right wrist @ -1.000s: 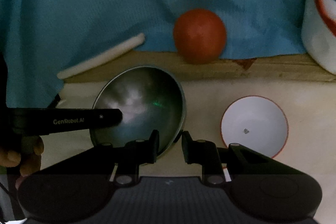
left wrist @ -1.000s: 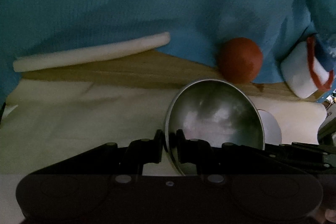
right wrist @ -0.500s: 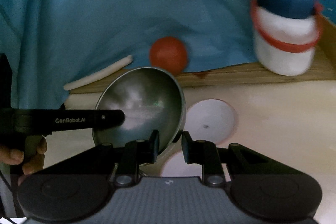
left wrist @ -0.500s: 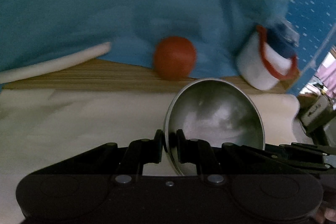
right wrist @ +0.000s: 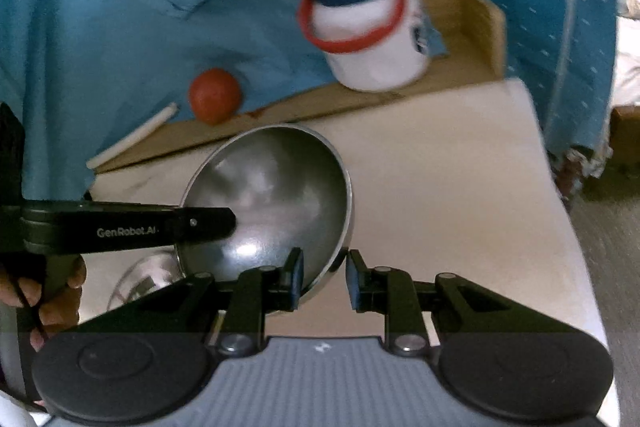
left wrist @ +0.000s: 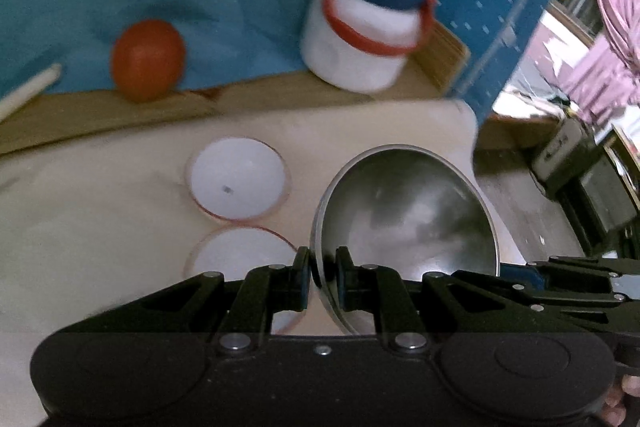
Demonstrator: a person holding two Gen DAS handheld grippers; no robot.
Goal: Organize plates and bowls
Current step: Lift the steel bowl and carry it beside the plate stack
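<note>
My left gripper (left wrist: 322, 267) is shut on the rim of a steel bowl (left wrist: 408, 223) and holds it tilted above the cream table top. The same steel bowl (right wrist: 272, 195) shows in the right wrist view, with the left gripper's finger (right wrist: 200, 223) across it. My right gripper (right wrist: 323, 281) is open, its jaws on either side of the bowl's near rim without pinching it. Two white bowls with red rims, one (left wrist: 238, 183) behind the other (left wrist: 244, 259), sit on the table left of the steel bowl.
A red ball (left wrist: 148, 59) and a white jar with a blue lid and red handle (left wrist: 364, 39) stand on the wooden ledge (left wrist: 260, 95) against blue cloth. A white stick (right wrist: 132, 141) lies on the ledge. The table's right edge (right wrist: 560, 195) drops to the floor.
Both grippers have swung to the right with the steel bowl. The red ball slid left in view, the jar came into view, and the two white bowls now show left of the steel bowl.
</note>
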